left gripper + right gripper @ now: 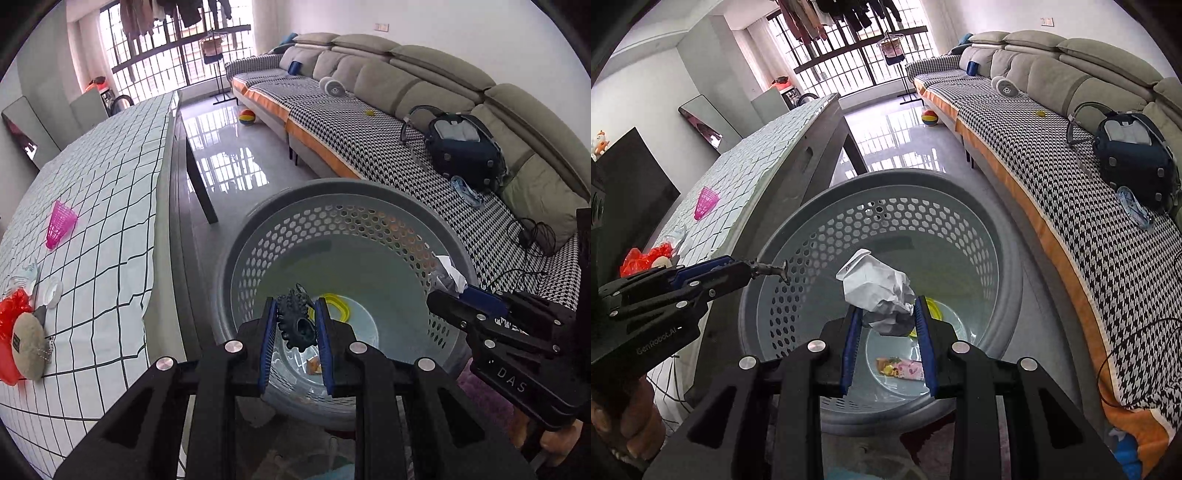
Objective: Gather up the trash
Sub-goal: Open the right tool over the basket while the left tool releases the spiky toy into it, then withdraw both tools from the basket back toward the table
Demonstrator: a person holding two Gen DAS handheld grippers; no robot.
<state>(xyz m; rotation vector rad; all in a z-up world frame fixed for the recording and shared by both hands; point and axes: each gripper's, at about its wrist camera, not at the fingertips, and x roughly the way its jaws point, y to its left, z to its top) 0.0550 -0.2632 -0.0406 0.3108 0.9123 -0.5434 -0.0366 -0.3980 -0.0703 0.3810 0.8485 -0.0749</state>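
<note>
Left wrist view shows the spiky black ring point(297, 321) pinched between your left gripper point(295, 325) pads, hanging over the open mouth of the grey perforated bin point(332, 192), with the bin floor directly below at 6 o'clock. Your right gripper point(888, 321) is clamped on the crumpled white paper point(877, 286), also over the opening, at about 3 o'clock from the left one. Both loads sit inside the rim line, so I judge a straight release should drop them in. A yellow ring point(338, 306) and a snack wrapper point(899, 367) lie on the bin floor. At 9 o'clock the bench point(110, 184) edge stands close beside the bin; the sofa point(369, 122) sits clear at 2 o'clock.
</note>
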